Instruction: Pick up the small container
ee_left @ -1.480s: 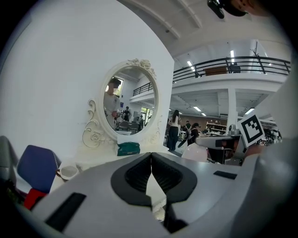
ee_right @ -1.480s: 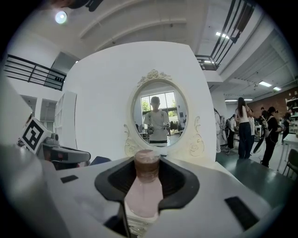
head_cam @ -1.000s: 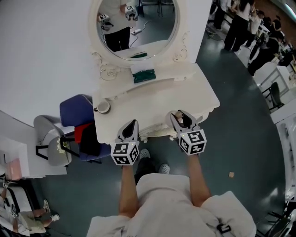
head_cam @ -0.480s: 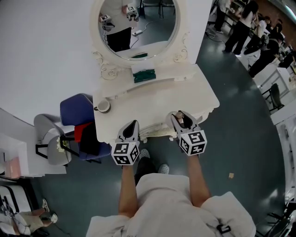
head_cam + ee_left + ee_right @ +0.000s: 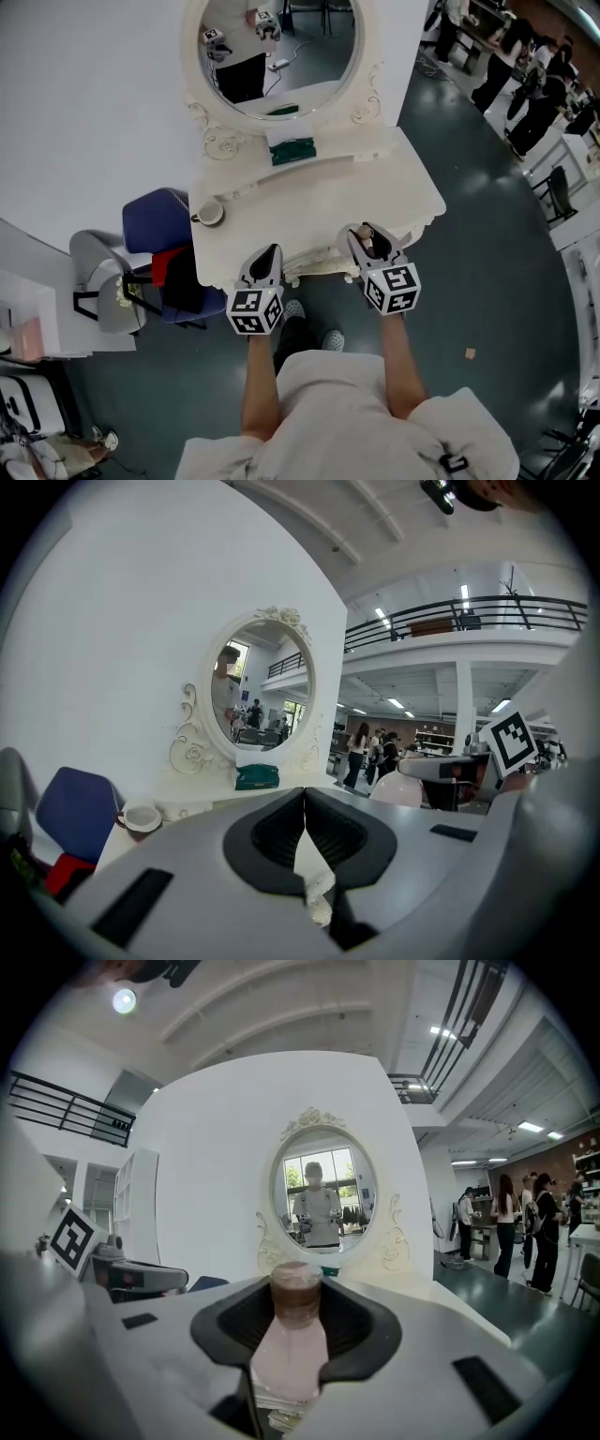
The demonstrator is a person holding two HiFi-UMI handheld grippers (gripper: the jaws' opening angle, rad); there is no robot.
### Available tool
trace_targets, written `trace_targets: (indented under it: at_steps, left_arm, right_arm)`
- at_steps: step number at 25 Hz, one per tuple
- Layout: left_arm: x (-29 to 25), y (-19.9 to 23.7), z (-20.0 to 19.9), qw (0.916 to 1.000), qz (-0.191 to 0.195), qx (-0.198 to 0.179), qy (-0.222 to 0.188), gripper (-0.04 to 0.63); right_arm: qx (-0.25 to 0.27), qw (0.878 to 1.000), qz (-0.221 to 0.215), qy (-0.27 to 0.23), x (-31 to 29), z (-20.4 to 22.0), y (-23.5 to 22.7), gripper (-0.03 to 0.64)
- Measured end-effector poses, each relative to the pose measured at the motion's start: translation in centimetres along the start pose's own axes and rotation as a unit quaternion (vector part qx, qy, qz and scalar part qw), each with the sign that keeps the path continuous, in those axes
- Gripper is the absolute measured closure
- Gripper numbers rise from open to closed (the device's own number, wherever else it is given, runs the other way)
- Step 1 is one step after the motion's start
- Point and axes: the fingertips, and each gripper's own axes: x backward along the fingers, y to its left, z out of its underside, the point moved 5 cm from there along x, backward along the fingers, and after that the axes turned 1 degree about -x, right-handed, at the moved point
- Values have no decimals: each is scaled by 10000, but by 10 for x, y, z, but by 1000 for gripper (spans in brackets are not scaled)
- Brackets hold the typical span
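Observation:
A small pale pink container [image 5: 292,1344] with a brown cap [image 5: 296,1290] stands upright between the jaws of my right gripper [image 5: 298,1316], which is shut on it. In the head view the same right gripper [image 5: 367,242] hangs over the front edge of the white dressing table [image 5: 394,178], and the container's cap [image 5: 367,233] shows between its fingers. My left gripper [image 5: 266,260] is over the table's front edge further left, its jaws shut with nothing between them [image 5: 304,803].
A white cup [image 5: 209,214] sits at the table's left end and a dark green box [image 5: 292,152] lies under the round mirror [image 5: 277,52]. A blue chair [image 5: 153,220] with red and black cloth stands left of the table. People stand at the far right [image 5: 525,84].
Neither gripper has moved. Only the people in the background at the upper right have shifted.

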Motion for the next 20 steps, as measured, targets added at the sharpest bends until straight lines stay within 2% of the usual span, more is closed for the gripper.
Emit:
trace_targets:
  at_steps: [20]
  left_arm:
    - [-2, 3, -2, 10000, -2, -86, 33, 568]
  right_arm:
    - [29, 10000, -47, -15, -6, -2, 0, 468]
